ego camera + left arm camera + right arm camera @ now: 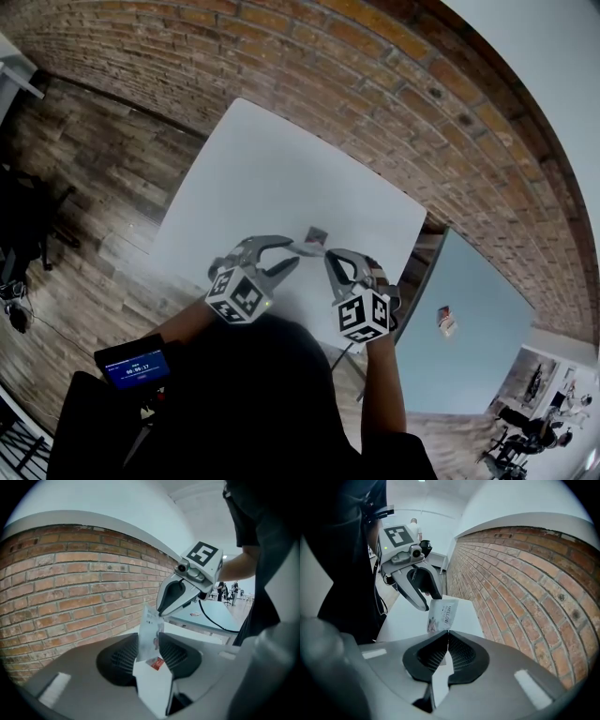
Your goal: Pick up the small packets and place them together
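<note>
A small white packet (pixel 442 615) printed "MELLOW" hangs in the air over the white table (pixel 262 169). My right gripper (pixel 448 637) is shut on its lower edge. In the left gripper view the same packet (pixel 149 634) stands upright between the wide-apart jaws of my left gripper (pixel 146 645), and the pads do not press it. The right gripper (pixel 160 612) pinches its far end there. A second small packet (pixel 157 663), red, lies on the table below. In the head view both grippers, left (pixel 294 251) and right (pixel 329 256), meet tip to tip near that red packet (pixel 316 235).
A brick wall (pixel 375 103) runs along the table's far side. A grey-blue table (pixel 469 347) stands to the right with a small red item (pixel 445 321) on it. Wooden floor (pixel 94 187) lies to the left. A small screen (pixel 138 366) sits by the person's left arm.
</note>
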A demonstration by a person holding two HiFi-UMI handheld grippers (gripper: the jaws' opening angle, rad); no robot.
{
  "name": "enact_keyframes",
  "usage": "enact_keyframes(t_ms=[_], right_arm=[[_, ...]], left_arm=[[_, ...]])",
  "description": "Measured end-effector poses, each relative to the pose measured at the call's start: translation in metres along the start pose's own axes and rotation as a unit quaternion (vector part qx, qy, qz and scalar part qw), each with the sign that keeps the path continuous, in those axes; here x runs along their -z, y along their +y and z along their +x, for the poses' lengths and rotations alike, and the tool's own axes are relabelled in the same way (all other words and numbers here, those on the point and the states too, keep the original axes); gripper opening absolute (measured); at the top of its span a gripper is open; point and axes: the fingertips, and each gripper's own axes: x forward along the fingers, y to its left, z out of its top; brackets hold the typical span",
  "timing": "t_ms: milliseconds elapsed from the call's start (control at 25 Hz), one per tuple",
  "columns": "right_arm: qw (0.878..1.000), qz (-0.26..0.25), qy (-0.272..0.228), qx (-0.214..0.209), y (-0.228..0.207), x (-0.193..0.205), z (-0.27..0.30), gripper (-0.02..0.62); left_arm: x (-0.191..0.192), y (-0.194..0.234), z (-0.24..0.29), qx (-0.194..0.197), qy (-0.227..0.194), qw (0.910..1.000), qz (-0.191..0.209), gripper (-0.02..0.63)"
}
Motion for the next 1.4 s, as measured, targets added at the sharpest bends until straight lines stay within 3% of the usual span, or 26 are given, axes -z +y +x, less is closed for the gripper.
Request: enact_keyframes(t_ms=[240,360,520,680,840,1080,1240,1400], right_arm=[[1.0,-0.019,-0.006,-0.004,0.004,0.002,-0.001,0.008],[1.0,-0.024,-0.008,-0.007,0.007,0.002,-0.003,0.008],[1.0,-0.018,-0.013,-0.005,0.006,0.001,-0.003,0.008],[0.997,0.042,-0.058,-0.001,0.003,-0.004,-0.008,0.026],[0.979,0.136,-0.146,-0.034,0.002,-0.007,-0.016,0.153],[0.944,0.232,-0.229,-0.042,-0.006,-0.005,-0.027,0.195],[0.918,0.277,-0.274,-0.07,-0.006,-0.009,-0.029,0.211],[0.898,0.304,-0.301,-0.106,-0.001,-0.011,-0.026,0.263]], left_arm=[[0.005,-0.004,0.001,0.016,0.011,0.9994,-0.028,0.114],[0.005,-0.003,-0.002,0.007,0.01,0.9995,-0.031,0.021],[0.004,-0.008,-0.003,0.01,0.01,0.9995,-0.028,0.002],[0.001,-0.007,-0.01,0.006,-0.01,0.9977,-0.067,0.002],[-0.014,-0.008,-0.02,-0.014,-0.047,0.9979,-0.042,0.002],[-0.032,-0.002,-0.033,-0.004,-0.097,0.9903,-0.1,0.002],[-0.036,-0.005,-0.037,0.014,-0.119,0.9833,-0.137,0.002],[-0.046,-0.014,-0.04,0.035,-0.137,0.9793,-0.144,0.002]])
